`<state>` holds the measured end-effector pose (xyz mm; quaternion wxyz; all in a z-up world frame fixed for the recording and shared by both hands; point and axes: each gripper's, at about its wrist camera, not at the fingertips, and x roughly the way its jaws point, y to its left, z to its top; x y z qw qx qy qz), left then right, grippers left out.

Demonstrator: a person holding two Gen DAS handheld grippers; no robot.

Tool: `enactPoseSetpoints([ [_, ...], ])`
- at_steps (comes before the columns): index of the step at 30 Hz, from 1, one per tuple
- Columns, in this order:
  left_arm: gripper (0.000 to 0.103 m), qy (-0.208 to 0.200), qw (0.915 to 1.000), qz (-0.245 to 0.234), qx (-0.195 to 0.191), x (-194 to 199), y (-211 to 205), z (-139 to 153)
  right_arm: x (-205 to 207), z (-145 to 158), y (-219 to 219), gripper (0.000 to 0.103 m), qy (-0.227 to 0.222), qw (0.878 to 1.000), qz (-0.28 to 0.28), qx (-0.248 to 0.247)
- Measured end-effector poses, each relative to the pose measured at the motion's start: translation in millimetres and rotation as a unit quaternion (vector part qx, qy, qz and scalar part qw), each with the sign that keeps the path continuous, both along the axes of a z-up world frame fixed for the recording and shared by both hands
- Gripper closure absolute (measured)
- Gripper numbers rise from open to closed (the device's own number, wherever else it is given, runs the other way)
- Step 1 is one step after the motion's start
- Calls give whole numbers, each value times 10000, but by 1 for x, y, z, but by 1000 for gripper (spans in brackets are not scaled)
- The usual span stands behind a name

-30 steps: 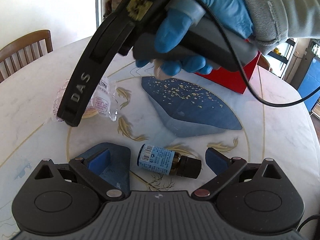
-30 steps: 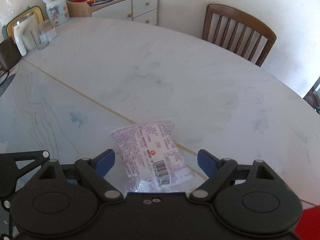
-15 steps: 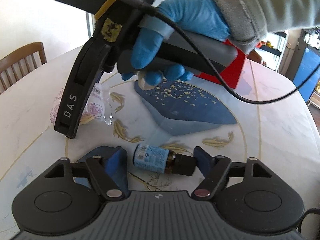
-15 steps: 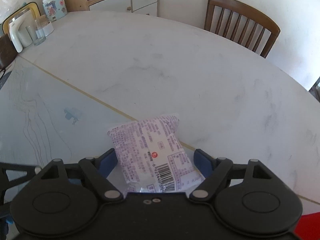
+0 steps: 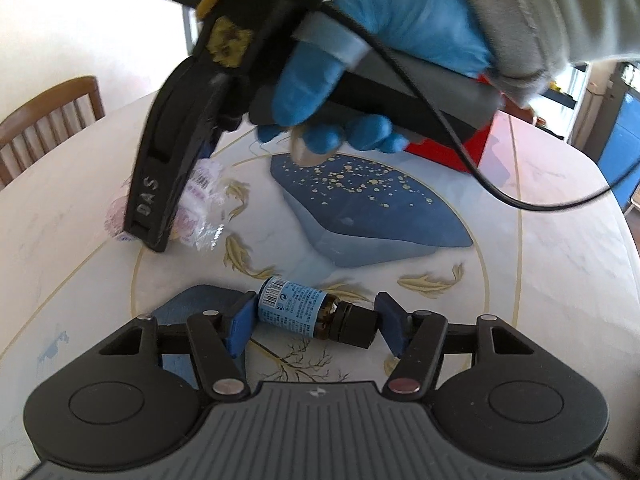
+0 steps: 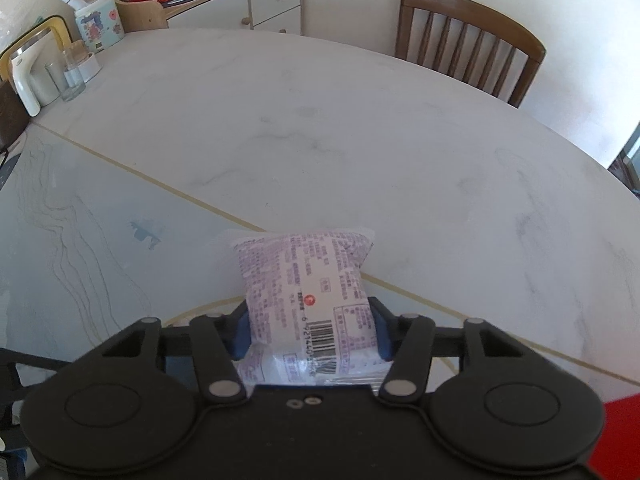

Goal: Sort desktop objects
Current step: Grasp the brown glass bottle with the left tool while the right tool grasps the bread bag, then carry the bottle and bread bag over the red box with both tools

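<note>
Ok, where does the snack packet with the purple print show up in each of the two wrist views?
Left wrist view: the snack packet is at left of centre, partly hidden behind the right tongs, on the table.
Right wrist view: it sits low in the middle, between the blue pads, which press its sides.
Shared landmark: the brown wooden chair, at the left edge and at upper right.

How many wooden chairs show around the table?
2: one brown slat-back wooden chair at the left edge of the left wrist view, one at the table's far side in the right wrist view. Possibly the same chair; others may be hidden.
</note>
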<state>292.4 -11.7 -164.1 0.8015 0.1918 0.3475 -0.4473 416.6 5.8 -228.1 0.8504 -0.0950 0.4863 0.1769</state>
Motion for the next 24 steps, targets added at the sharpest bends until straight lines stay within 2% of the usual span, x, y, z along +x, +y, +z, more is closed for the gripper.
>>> enactPoseSetpoints([
  [14, 40, 323, 9958, 853, -7, -7, -6, 6, -46, 21, -32, 49, -25, 9987, -485, 154],
  [24, 40, 241, 9904, 1348, -169, -25, 6, 29, -87, 47, -46, 49, -182, 9976, -601, 292],
])
